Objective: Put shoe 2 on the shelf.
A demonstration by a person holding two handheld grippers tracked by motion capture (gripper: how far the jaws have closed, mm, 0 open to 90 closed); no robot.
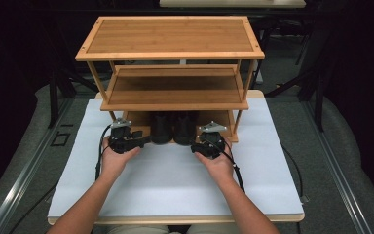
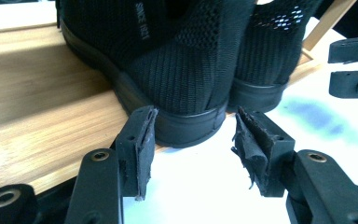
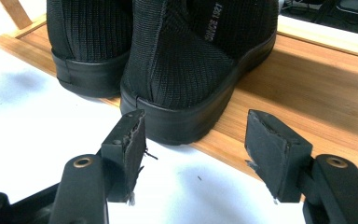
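A pair of black knit shoes stands on the bottom shelf of a bamboo shoe rack [image 1: 174, 100], heels toward me. My left gripper [image 1: 145, 141] is open just in front of the left shoe [image 1: 161, 128]. In the left gripper view the left gripper [image 2: 195, 125] has its jaws on either side of that shoe's heel [image 2: 182, 74] without touching it. My right gripper [image 1: 196, 147] is open at the right shoe [image 1: 184, 128]. In the right gripper view the right gripper [image 3: 196, 123] has its jaws spread just short of the right shoe's heel [image 3: 186, 65], with nothing held.
The rack has three shelves; the top shelf [image 1: 170, 36] and the middle one are bare. The heels overhang the front edge of the bottom shelf [image 3: 317, 79]. The rack stands at the back of a white-topped table [image 1: 175, 180]. Dark floor and metal rails lie on both sides.
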